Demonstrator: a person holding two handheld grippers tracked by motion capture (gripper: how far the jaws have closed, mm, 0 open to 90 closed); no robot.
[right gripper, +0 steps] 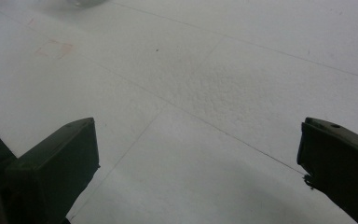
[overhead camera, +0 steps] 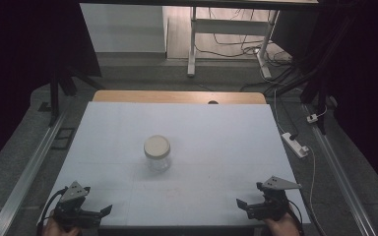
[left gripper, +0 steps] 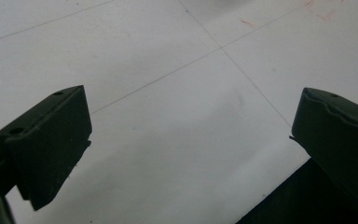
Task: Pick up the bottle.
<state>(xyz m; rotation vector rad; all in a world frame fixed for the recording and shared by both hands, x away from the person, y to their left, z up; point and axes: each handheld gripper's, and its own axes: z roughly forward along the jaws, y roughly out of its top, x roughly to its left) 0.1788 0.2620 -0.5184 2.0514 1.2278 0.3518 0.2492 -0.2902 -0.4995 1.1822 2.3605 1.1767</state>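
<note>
A clear jar (overhead camera: 157, 153) with a pale round lid stands upright near the middle of the white table (overhead camera: 211, 132). My left gripper (overhead camera: 103, 211) rests at the table's front left corner, held by a hand, well short of the jar. Seen from its own camera, the left gripper (left gripper: 186, 135) has its jaws wide apart over bare white surface. My right gripper (overhead camera: 241, 204) sits at the front right corner, also far from the jar. Its jaws stand wide apart in the right gripper view (right gripper: 198, 158), nothing between them.
Faint seam lines and small red marks (right gripper: 53, 48) cross the white surface. A wooden strip (overhead camera: 177, 97) edges the table's far side. A power strip (overhead camera: 295, 144) and cables lie on the floor to the right; metal rails run along both sides.
</note>
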